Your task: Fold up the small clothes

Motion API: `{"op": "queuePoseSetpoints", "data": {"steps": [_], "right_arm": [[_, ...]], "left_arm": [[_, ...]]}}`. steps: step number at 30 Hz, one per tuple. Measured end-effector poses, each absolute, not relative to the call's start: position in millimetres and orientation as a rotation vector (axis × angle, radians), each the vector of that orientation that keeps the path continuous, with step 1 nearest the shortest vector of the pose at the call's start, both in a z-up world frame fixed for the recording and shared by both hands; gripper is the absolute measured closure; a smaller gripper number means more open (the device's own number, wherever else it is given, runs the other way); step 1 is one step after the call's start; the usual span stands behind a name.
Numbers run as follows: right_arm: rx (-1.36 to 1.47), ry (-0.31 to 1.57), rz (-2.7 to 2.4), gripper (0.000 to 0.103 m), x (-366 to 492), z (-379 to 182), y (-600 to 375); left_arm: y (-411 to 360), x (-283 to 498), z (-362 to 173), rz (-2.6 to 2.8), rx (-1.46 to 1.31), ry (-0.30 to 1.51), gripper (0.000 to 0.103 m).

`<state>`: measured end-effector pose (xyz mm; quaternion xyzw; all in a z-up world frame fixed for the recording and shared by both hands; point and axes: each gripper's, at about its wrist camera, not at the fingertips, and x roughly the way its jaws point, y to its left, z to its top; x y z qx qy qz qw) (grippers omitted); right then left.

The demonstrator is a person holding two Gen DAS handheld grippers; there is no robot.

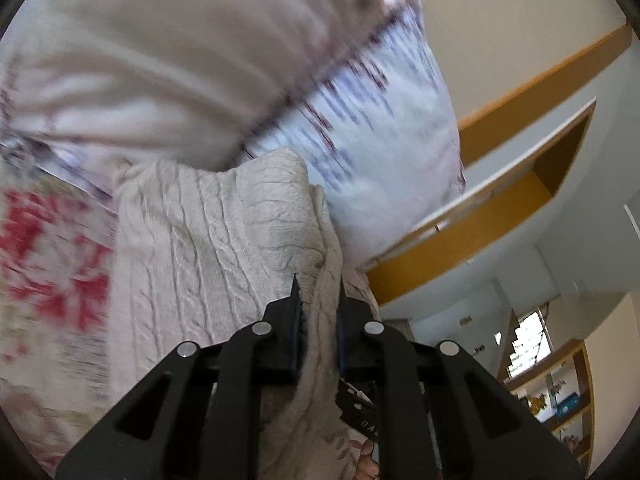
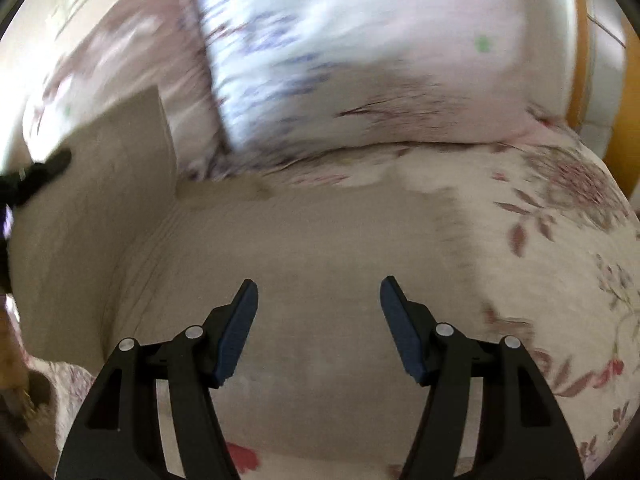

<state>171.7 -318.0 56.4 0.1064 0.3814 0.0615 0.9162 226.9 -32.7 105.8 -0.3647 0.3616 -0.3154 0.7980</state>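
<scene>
1. The left gripper (image 1: pixel 319 280) has its fingers clamped on a lifted edge of the cream knit garment (image 1: pixel 208 232), centre frame.
2. The right gripper (image 2: pixel 319 286) hovers wide open, holding nothing, over the cloth on the bed (image 2: pixel 560 220).
3. Likely mid-fold (blurred); next, lay the edge across.

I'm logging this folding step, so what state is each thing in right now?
left gripper: shut on the knit sweater's edge.
right gripper: open, holding nothing.
knit sweater: one edge lifted, the rest flat on the bed.
pillow: propped behind the sweater.
floral bedspread: spread under it.
</scene>
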Motion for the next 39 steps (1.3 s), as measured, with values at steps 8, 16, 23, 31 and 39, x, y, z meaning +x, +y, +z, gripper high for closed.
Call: {"op": "queuePoseSetpoints", "data": {"steps": [8, 16, 23, 31, 39], "right_arm": [[0.372, 0.787, 0.077, 0.038, 168.6, 52.3, -373.8], [0.501, 0.787, 0.21, 0.038, 168.1, 59.5, -388.4], [0.643, 0.916, 0.358, 0.038, 196.6, 39.6, -369.6], [0.726, 0.994, 0.457, 0.058, 211.4, 23.3, -357.6], [0.778, 1.012, 0.434, 0.081, 237.9, 11.4, -358.5]], "left_arm": [[-127.5, 246.0, 39.3, -0.745, -0.778, 1.039, 0.086], [-72.7, 220.3, 86.4, -0.73, -0.68, 0.864, 0.038], [-18.6, 212.4, 69.6, -0.442, -0.514, 0.87, 0.036], [-18.6, 215.3, 26.8, -0.481, -0.521, 0.969, 0.036], [-28.1, 216.8, 20.4, -0.545, -0.554, 0.974, 0.031]]}}
